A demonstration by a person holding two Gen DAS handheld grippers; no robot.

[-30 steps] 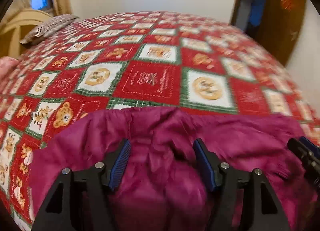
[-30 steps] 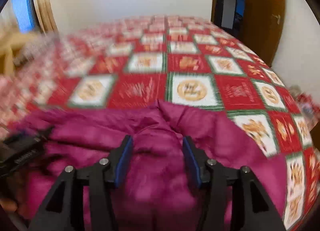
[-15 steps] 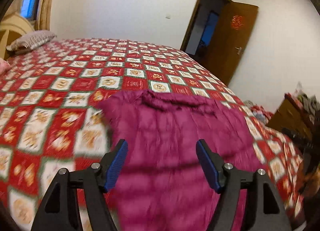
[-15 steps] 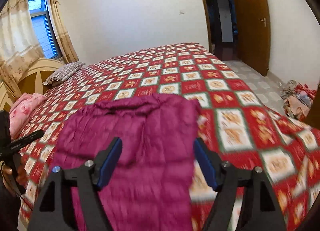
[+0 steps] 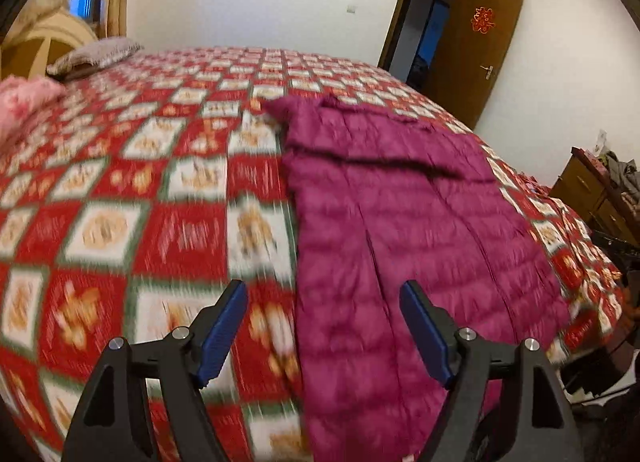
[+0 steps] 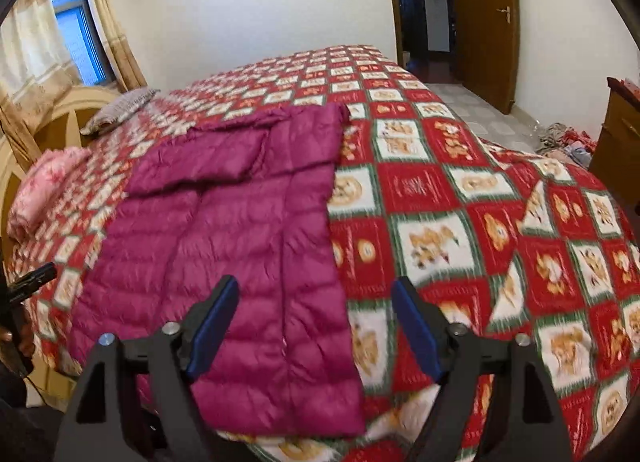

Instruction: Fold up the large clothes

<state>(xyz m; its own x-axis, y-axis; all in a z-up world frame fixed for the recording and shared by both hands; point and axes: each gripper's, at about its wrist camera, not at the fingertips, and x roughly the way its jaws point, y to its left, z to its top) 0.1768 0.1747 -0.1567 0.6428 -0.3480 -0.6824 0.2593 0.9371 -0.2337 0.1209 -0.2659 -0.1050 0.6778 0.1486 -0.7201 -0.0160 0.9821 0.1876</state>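
A magenta quilted puffer jacket (image 5: 404, 229) lies flat and lengthwise on the bed, its far end folded over into a band; it also shows in the right wrist view (image 6: 240, 229). My left gripper (image 5: 324, 332) is open and empty, raised above the jacket's left edge near the bed's front. My right gripper (image 6: 314, 326) is open and empty, raised above the jacket's right edge. Part of the left gripper (image 6: 30, 282) shows at the right wrist view's left edge.
The bed has a red, white and green checked cover (image 5: 160, 197) (image 6: 480, 201). A grey pillow (image 6: 120, 109) and pink bedding (image 6: 44, 185) lie by the wooden headboard (image 6: 68, 113). A brown door (image 5: 476, 45) stands open; a wooden dresser (image 5: 600, 193) and clothes on the floor (image 6: 568, 141) are at right.
Both grippers have let go of the jacket's far end and pulled back and up toward the near bed edge. The jacket now lies spread out with its far end folded over.
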